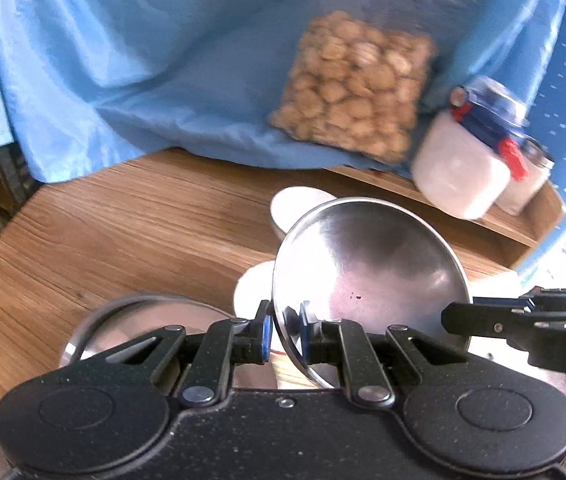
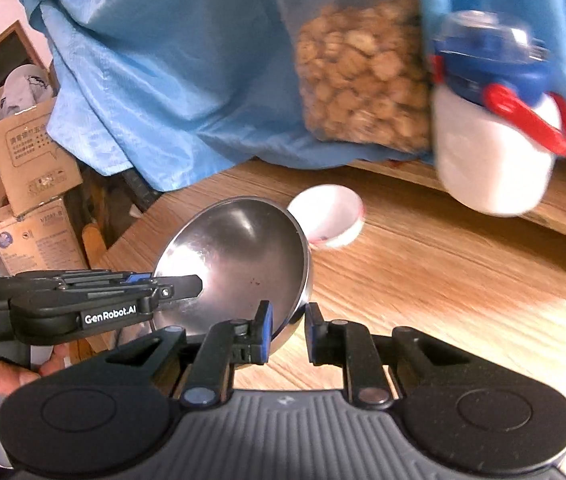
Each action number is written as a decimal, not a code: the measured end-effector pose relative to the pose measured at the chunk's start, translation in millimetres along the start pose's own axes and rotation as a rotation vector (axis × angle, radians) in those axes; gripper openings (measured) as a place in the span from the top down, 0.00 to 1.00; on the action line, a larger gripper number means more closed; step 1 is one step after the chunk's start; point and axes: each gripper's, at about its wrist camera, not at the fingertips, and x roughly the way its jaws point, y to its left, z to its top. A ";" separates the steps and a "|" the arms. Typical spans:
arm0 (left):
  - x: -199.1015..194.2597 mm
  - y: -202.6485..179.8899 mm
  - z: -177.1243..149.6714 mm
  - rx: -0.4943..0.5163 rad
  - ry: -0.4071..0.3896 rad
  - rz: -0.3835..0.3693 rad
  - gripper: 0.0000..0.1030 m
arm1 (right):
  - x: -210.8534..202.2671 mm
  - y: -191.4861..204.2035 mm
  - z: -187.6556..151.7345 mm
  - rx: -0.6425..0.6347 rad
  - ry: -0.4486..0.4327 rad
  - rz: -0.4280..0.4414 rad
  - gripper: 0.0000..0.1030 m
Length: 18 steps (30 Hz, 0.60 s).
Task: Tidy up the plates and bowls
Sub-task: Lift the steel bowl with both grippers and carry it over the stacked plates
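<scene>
A steel bowl [image 1: 371,276] is held tilted above the wooden table [image 1: 131,224]. My left gripper [image 1: 286,334] is shut on its near rim. In the right wrist view the same steel bowl [image 2: 239,264] has its rim between the fingers of my right gripper [image 2: 288,330], with a small gap on the right side. The left gripper [image 2: 179,286] reaches the bowl from the left there. A white bowl [image 2: 329,220] stands on the table behind. Another white bowl [image 1: 253,288] and a steel plate [image 1: 139,320] lie below the held bowl.
A bag of walnuts [image 1: 357,88] leans on blue cloth [image 1: 123,60] at the back. Two white jars with blue lids [image 1: 471,156] stand at the back right. Cardboard boxes [image 2: 27,160] sit beyond the table's left edge.
</scene>
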 end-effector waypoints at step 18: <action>21.8 -77.6 -39.3 0.151 0.100 -0.120 0.86 | -50.4 -59.5 -75.2 0.154 0.049 -0.084 0.80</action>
